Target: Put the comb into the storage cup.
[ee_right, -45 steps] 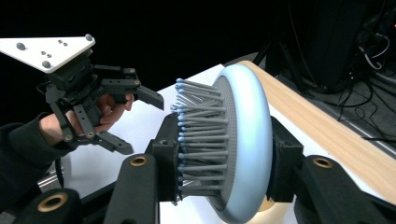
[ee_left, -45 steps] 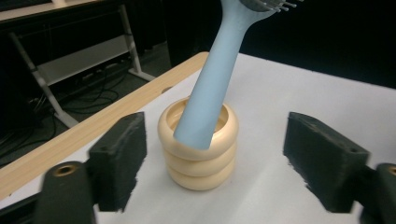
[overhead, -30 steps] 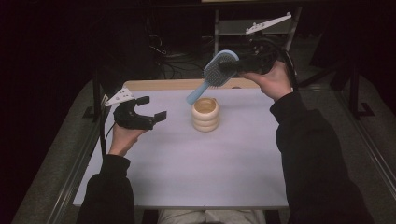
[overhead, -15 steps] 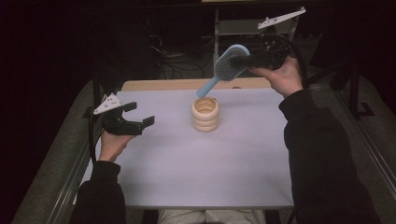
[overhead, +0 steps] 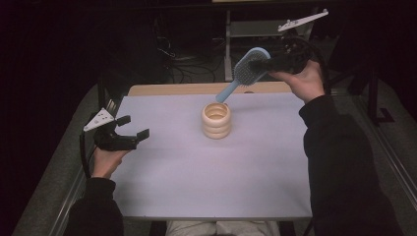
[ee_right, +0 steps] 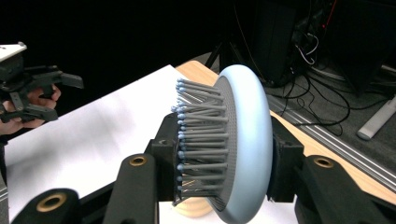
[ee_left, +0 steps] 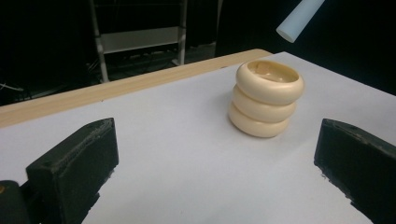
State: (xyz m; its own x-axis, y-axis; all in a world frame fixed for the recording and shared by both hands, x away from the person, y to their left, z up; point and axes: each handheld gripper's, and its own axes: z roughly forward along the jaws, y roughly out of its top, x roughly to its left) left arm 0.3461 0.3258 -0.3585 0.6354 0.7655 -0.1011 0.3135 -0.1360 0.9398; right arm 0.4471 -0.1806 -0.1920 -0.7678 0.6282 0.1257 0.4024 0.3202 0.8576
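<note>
Right gripper [overhead: 255, 64] closed on head of light blue plastic hairbrush [overhead: 244, 73], held in air at 1 o'clock above cream ringed ceramic holder [overhead: 216, 120], mid bench [overhead: 196, 187]. Left gripper [overhead: 132, 127] at 9 o'clock, jaws wide apart, nothing between.

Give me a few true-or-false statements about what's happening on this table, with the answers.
1. The right tool clamps the blue hairbrush by its head. True.
2. The hairbrush handle already sits inside the cream ringed holder. False: its tip hangs in the air above the holder.
3. The left tool holds nothing, its jaws apart. True.
4. The holder lies tipped on its side. False: it stands upright on the white table.
5. The brush bristles are red. False: they are grey with blue tips.
</note>
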